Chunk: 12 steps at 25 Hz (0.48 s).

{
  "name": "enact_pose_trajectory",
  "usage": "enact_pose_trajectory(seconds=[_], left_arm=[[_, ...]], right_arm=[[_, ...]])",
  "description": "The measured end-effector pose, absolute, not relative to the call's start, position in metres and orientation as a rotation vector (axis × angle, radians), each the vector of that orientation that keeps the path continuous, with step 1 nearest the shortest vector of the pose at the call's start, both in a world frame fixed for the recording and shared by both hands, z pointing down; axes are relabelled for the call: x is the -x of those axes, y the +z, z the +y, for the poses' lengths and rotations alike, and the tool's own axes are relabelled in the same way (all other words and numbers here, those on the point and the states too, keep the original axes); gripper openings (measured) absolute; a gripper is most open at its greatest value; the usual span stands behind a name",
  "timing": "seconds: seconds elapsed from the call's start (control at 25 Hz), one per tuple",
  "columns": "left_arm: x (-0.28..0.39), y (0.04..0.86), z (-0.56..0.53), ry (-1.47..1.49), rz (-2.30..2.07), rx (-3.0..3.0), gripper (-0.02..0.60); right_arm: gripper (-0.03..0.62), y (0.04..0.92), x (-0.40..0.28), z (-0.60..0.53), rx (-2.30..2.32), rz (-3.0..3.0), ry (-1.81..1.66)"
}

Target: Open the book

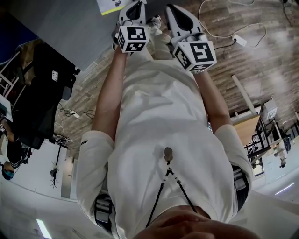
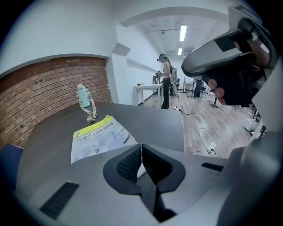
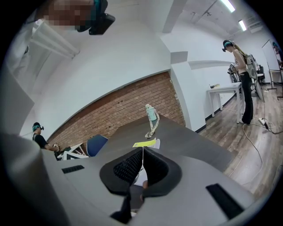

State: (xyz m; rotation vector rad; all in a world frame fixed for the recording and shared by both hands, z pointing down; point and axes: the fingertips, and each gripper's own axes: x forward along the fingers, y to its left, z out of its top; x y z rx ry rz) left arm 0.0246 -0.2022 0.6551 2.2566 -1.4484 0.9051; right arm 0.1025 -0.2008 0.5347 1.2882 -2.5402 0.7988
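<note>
The book (image 2: 95, 137) lies flat and closed on the dark table (image 2: 150, 121), white with a yellow-green band at its far end. My left gripper (image 2: 141, 148) is over its near right corner with jaws shut, and a white sliver of the cover shows between the pads. In the head view the book (image 1: 110, 4) peeks in at the top edge, just ahead of the left gripper (image 1: 134, 5). My right gripper (image 3: 142, 152) hangs beside it, jaws shut, with the book (image 3: 146, 144) beyond its tips. Whether it pinches anything is hidden.
A pale green bottle (image 2: 83, 99) with a patterned lanyard stands on the table past the book. A blue chair (image 3: 95, 144) sits at the table's left. The table's right edge drops to a wooden floor with cables (image 2: 208, 141). People stand farther back.
</note>
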Motion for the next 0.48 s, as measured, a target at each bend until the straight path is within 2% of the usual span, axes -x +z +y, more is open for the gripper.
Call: enact_pose_trajectory(seconds=[0.48], left_arm=[[0.003, 0.631, -0.202, 0.882, -1.46, -2.303, 0.026]], right_arm=[[0.037, 0.527, -0.081, -0.2, -1.33, -2.52, 0.786]])
